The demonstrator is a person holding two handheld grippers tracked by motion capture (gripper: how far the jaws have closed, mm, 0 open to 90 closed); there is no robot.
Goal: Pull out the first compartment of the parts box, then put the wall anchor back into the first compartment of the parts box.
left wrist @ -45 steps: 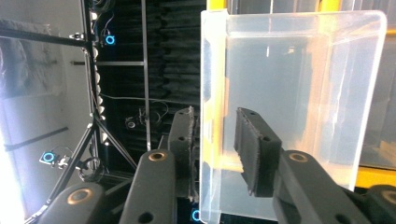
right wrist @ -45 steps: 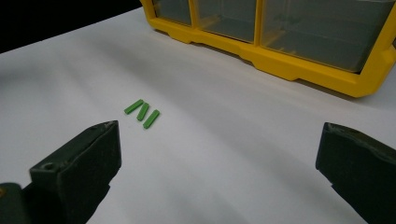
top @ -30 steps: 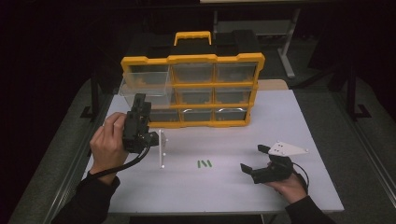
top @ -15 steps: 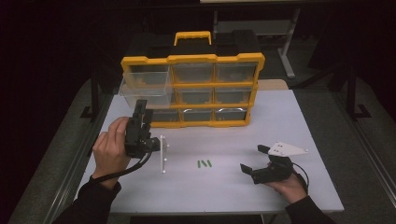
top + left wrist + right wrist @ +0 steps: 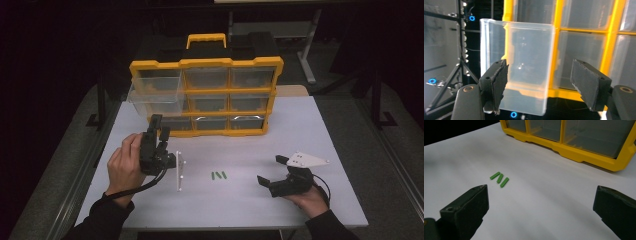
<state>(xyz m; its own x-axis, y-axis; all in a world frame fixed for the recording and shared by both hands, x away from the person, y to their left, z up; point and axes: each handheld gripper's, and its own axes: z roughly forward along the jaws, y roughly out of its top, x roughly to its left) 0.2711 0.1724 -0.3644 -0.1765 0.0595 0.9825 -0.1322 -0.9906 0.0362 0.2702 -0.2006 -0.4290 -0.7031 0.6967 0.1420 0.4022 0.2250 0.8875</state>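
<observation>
Your left gripper (image 5: 158,131) faces the pulled-out clear plastic drawer (image 5: 155,91) of the yellow organiser (image 5: 206,93).
Its jaws have just been opening, gripping nothing; your right gripper (image 5: 270,171), near right, gapes beside three green sticks (image 5: 218,175).

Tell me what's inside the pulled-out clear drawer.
The clear drawer sticking out of the yellow organizer looks empty through its walls in the left gripper view. Its far back, within the cabinet, is hidden.

Clear glossy plastic drawer (image 5: 524,67); yellow smooth plastic organizer (image 5: 206,97); matt white tabletop (image 5: 300,130); matt green sticks (image 5: 499,179).
</observation>
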